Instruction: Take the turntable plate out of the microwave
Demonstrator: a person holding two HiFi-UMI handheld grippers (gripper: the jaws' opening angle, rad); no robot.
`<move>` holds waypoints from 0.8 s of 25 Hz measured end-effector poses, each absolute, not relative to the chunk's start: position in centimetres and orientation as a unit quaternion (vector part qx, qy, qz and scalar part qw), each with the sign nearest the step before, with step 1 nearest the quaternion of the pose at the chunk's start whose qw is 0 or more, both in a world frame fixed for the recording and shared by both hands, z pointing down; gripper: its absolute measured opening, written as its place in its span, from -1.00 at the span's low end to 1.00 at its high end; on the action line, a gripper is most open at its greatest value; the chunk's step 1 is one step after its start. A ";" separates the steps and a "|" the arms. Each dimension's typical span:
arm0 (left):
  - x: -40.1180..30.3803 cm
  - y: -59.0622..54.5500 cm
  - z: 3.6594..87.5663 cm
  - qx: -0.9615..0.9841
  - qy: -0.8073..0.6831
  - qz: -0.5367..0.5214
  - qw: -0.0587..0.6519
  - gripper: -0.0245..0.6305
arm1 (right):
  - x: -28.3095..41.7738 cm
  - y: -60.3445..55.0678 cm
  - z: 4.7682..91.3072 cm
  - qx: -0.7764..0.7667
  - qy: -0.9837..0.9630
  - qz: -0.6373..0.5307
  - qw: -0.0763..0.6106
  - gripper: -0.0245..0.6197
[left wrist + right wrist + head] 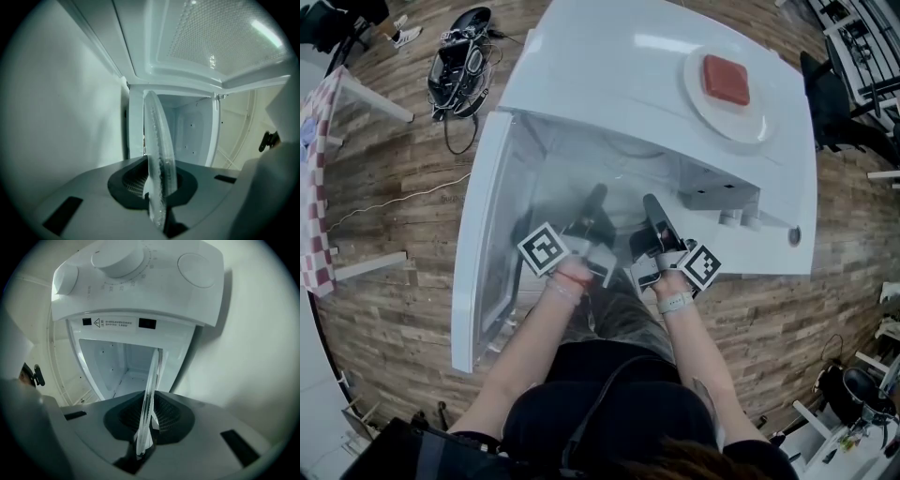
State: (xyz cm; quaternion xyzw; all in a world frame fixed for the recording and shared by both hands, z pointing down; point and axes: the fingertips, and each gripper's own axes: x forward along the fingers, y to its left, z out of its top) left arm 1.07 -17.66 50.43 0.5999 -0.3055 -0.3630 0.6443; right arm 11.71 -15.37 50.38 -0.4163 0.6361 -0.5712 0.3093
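The plate (pixel 158 140) is pinched by its near rim in both grippers: the left gripper (pixel 154 187) and the right gripper (pixel 147 420) are each closed on the glass. It sits at the microwave (pixel 656 56) mouth, with the cavity beyond. I should draw both hands back together at the same height so the glass doesn't twist, staying clear of the open door (pixel 483 253).

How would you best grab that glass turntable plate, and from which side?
By its thin rim, from the open front of the microwave. The turntable plate is a flat glass disc, too broad to span, but its edge slips between two jaws. Here the left gripper and right gripper each pinch the near rim, side by side, which likely keeps it from tipping.
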 end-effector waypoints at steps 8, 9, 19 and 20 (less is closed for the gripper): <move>0.7 -16.0 50.6 0.602 -0.301 -0.357 0.648 -0.83 | 11.1 -13.6 50.6 -0.397 0.648 -0.582 0.290 -0.76; 0.6 -15.8 50.7 0.604 -0.302 -0.353 0.648 -0.83 | 10.9 -13.5 50.8 -0.391 0.655 -0.583 0.281 -0.76; 0.1 -14.7 50.9 0.613 -0.294 -0.346 0.646 -0.83 | 12.4 -15.7 51.3 -0.407 0.646 -0.583 0.279 -0.76; 0.1 -14.6 50.9 0.615 -0.293 -0.344 0.646 -0.83 | 12.6 -15.9 51.3 -0.408 0.642 -0.583 0.285 -0.76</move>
